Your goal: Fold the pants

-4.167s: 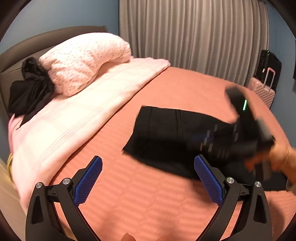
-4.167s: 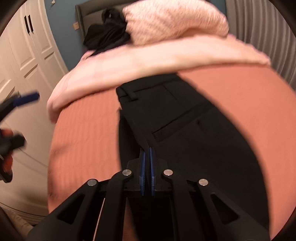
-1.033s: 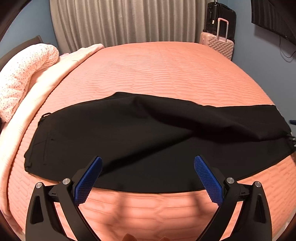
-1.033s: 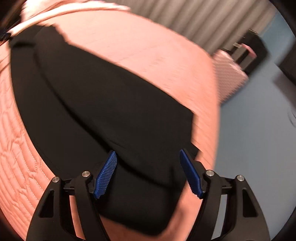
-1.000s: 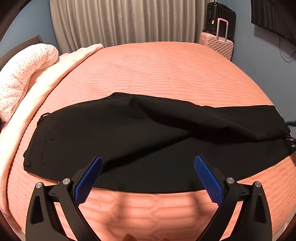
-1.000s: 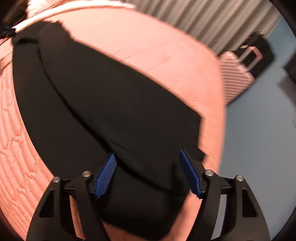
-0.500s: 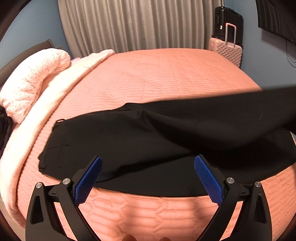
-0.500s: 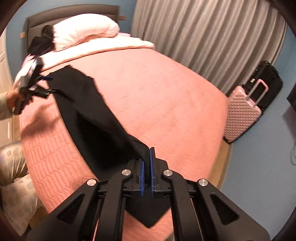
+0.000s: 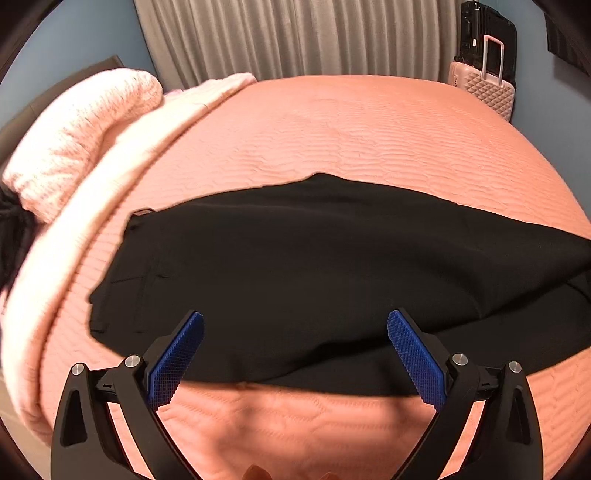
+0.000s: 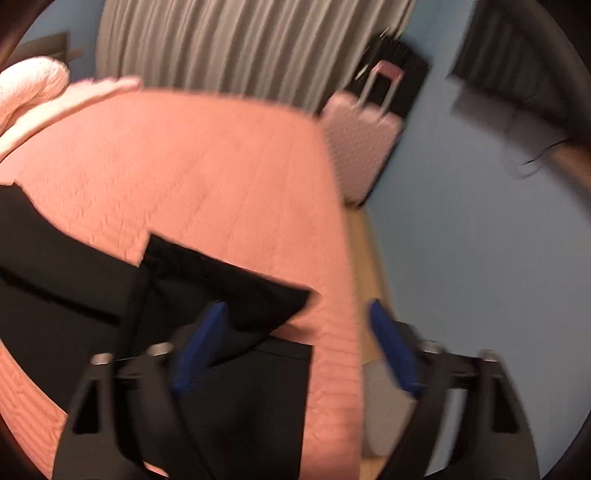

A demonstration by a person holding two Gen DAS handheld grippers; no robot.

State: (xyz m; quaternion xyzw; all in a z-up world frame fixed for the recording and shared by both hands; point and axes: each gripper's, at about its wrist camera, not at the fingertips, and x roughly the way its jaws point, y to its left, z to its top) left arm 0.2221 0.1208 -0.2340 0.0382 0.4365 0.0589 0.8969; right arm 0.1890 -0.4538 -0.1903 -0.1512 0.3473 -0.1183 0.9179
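Black pants [image 9: 314,266] lie across the salmon bedspread [image 9: 369,133], waistband to the left and legs to the right, with one leg lying over the other. My left gripper [image 9: 293,350] is open and empty just above the pants' near edge. In the blurred right wrist view the leg ends [image 10: 221,288] lie near the bed's right edge. My right gripper [image 10: 297,347] is open and empty over that corner, its left finger [image 10: 199,347] over the black cloth.
A pink pillow [image 9: 81,125] and a pale pink blanket [image 9: 74,229] lie at the head of the bed on the left. A pink suitcase [image 9: 484,88] and a black one [image 9: 484,33] stand by the curtain. The bed's right edge drops to a wood floor [image 10: 369,266].
My right gripper, shut on a pant leg half a second ago, has opened and let it go. The lifted leg has dropped onto the other leg. The left gripper has stayed open.
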